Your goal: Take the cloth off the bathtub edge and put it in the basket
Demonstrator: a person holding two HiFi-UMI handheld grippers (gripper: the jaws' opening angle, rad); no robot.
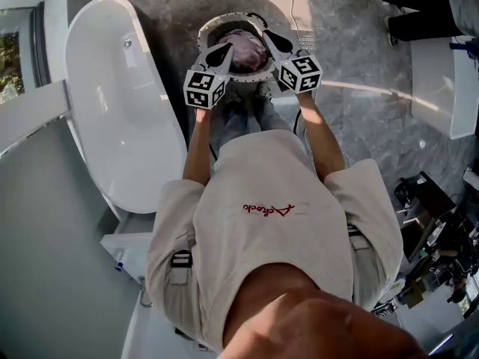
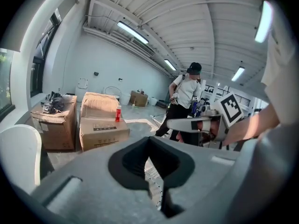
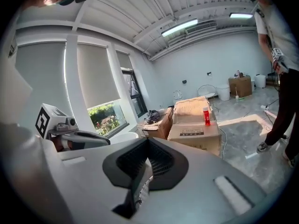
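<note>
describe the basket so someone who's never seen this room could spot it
Find the long white bathtub on the left of the head view. Right of its far end, on the grey floor, stands the basket. It is the only round thing there, with a pale perforated rim and a mauve cloth inside.

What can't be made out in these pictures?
- Cloth in the basket: head view, partly covered by the left claw and right claw; its shape is unclear.
- Both gripper views: each claw's own body blocks the basket below.
- Bystander: head view, cut off by the top edge.
- Red bottle label: right gripper view, too small to read.
</note>
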